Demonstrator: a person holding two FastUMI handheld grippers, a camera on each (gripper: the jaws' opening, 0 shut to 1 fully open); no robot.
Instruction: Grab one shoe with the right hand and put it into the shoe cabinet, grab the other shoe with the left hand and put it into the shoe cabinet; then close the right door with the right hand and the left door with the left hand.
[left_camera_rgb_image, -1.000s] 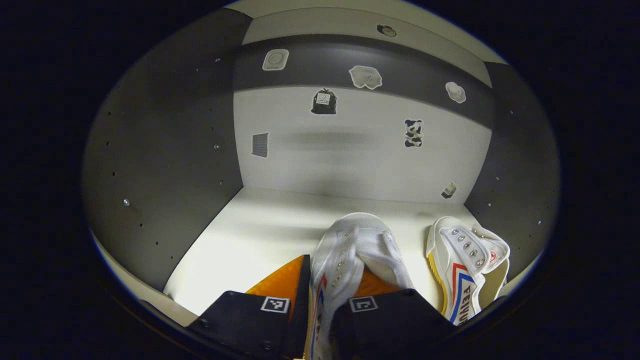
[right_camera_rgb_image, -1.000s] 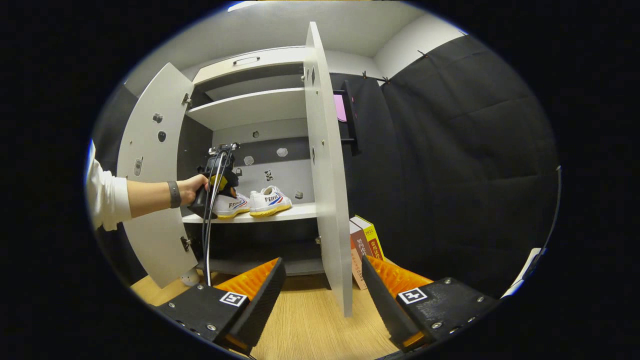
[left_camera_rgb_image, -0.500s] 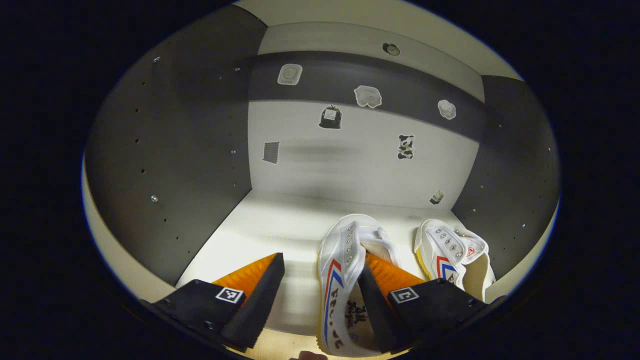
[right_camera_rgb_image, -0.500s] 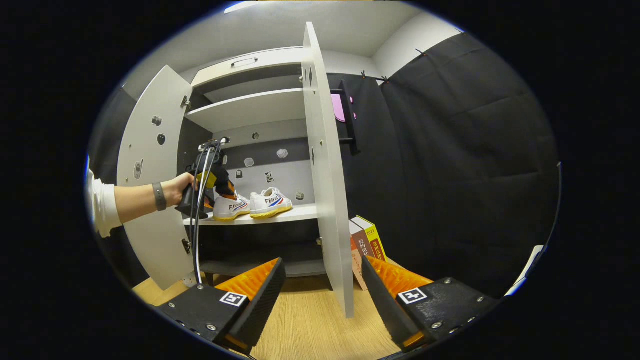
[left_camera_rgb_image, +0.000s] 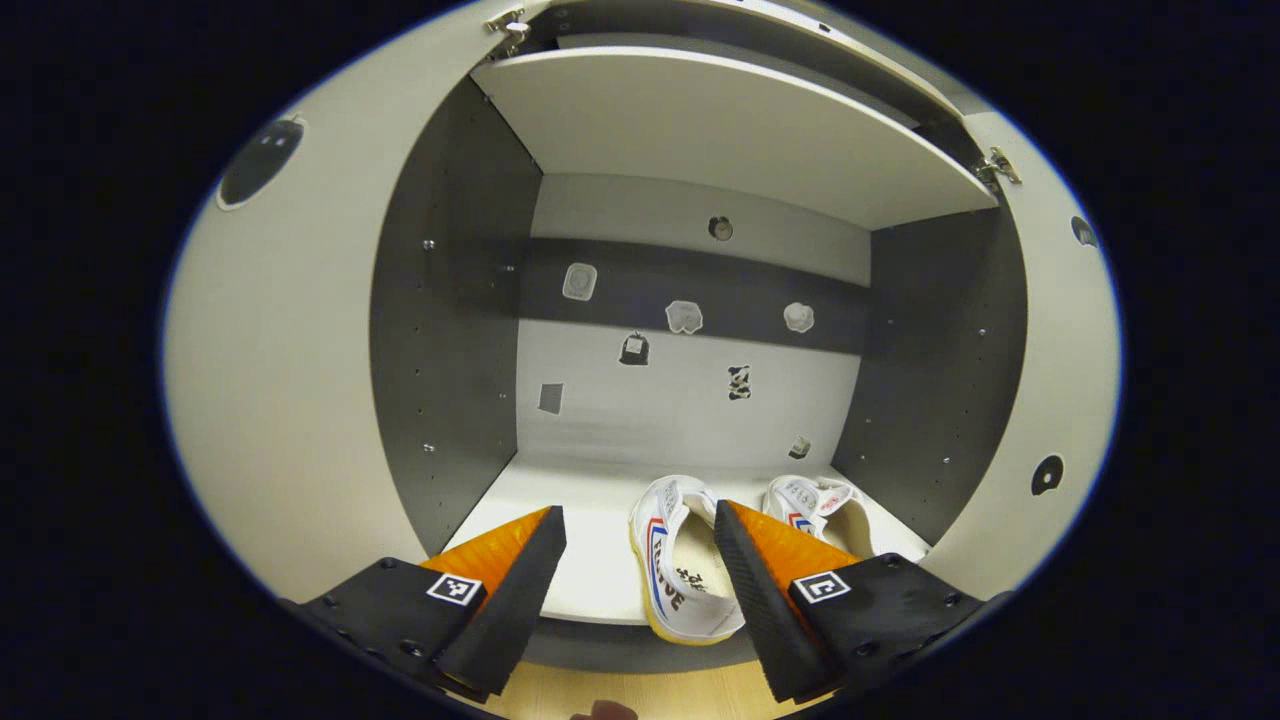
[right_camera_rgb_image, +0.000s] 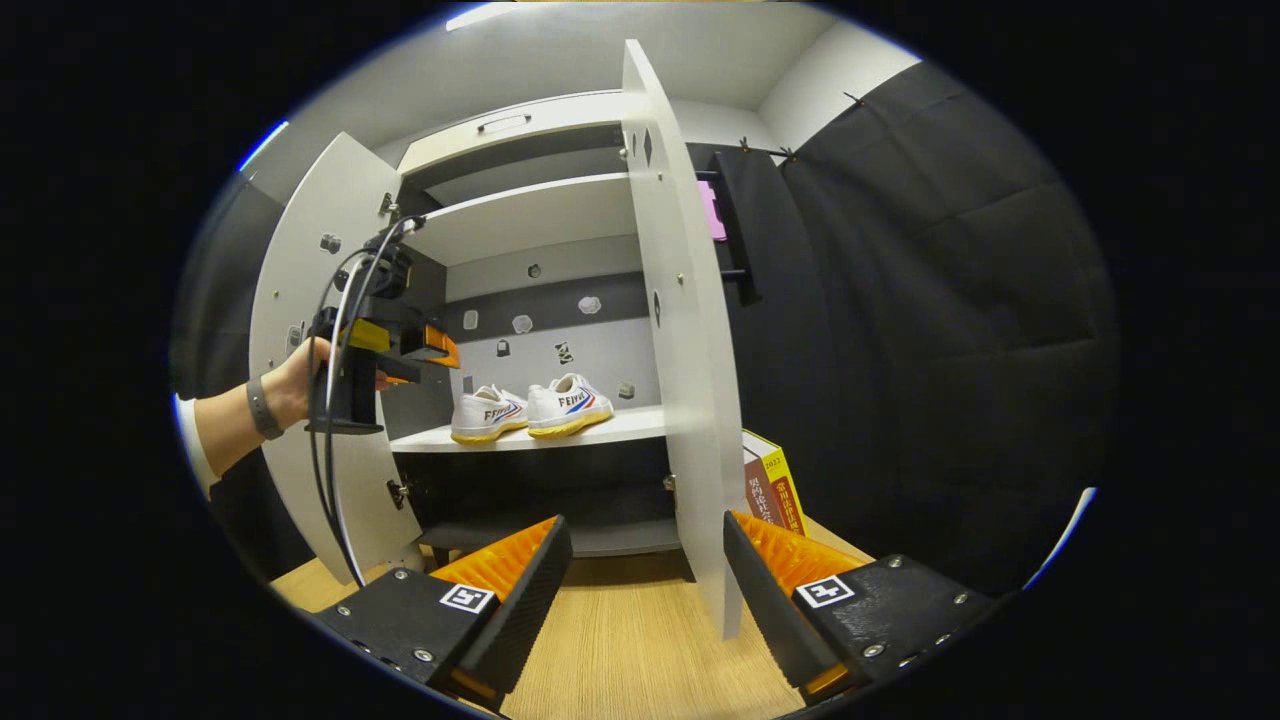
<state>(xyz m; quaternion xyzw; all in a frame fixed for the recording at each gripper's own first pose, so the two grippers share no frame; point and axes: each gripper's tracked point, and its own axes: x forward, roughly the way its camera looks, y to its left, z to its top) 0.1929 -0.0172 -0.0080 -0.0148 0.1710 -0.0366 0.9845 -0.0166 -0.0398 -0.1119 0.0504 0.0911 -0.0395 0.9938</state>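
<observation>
Both white canvas shoes with yellow soles sat side by side on the middle shelf (right_camera_rgb_image: 600, 428) of the pale shoe cabinet with dark inside walls. The left shoe (left_camera_rgb_image: 680, 570) lay just ahead of the left tongs (left_camera_rgb_image: 630, 590), between the lines of the two fingers but not touching them. The right shoe (left_camera_rgb_image: 815, 500) was next to it, ahead and to the right. The left tongs were spread wide and held nothing. From the right gripper view I could see them in a person's hand (right_camera_rgb_image: 300, 375), out in front of the shelf and left of the shoes.

The right tongs (right_camera_rgb_image: 645, 590) were spread wide too, with nothing in them. They hung low over the wooden floor (right_camera_rgb_image: 620, 650). The tall white right door (right_camera_rgb_image: 680, 330) stood open, edge-on, just ahead of them and a little to the right. The white left door (right_camera_rgb_image: 300, 300) was open as well, beyond the left tongs' hand. Some books with red and yellow covers (right_camera_rgb_image: 775, 490) stood on the floor behind the right door.

So I think the shoe part was done and the door part was up next. The right tongs would need to get to the outer side of the right door and push it shut. Then the left tongs would do the same with the left door, and stay clear of the shoes.
</observation>
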